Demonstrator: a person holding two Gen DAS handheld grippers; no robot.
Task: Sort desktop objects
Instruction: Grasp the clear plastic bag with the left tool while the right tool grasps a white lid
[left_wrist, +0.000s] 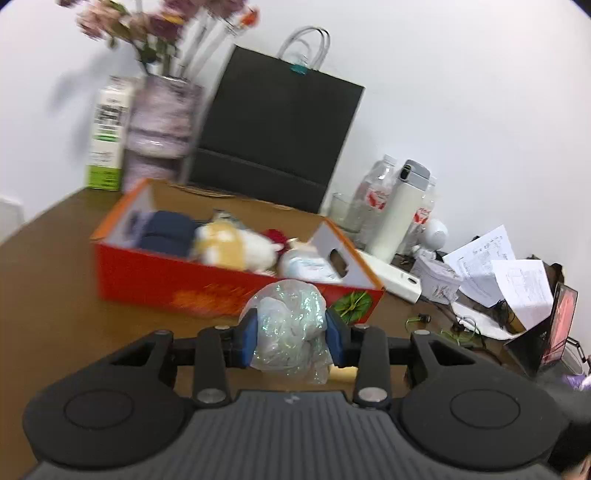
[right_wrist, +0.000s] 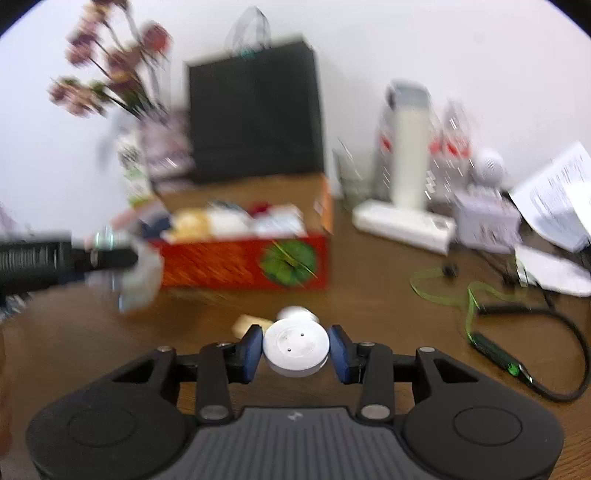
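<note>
Left gripper: jaws part-closed, blue pads pinching a crumpled clear plastic bag with an iridescent sheen. The bag bulges above and below the pads and is held just in front of the near wall of the open red and orange cardboard box.

Right gripper: jaws part-closed around a round white plastic disc with two small holes in its face. Both pads sit at the disc's rim; motion blur prevents confirming firm contact on the right side. The disc is near the brown wooden table, but whether it is lifted cannot be told.

Box contents: a dark blue folded fabric item, a yellow and white plush toy, a red item mostly hidden behind it, and a white packet.

Hard to make out: a pale object and a second white round shape directly behind the disc are largely hidden. In the right wrist view the left gripper and its bag enter from the left edge, heavily smeared.

Surface and room: the table stands against a white wall. Behind the box stand a black paper bag with white handles, a vase of pink flowers and a white and green carton. To the right are clear bottles, a white flask, loose printed papers, and a green ribbon with a black cable.
</note>
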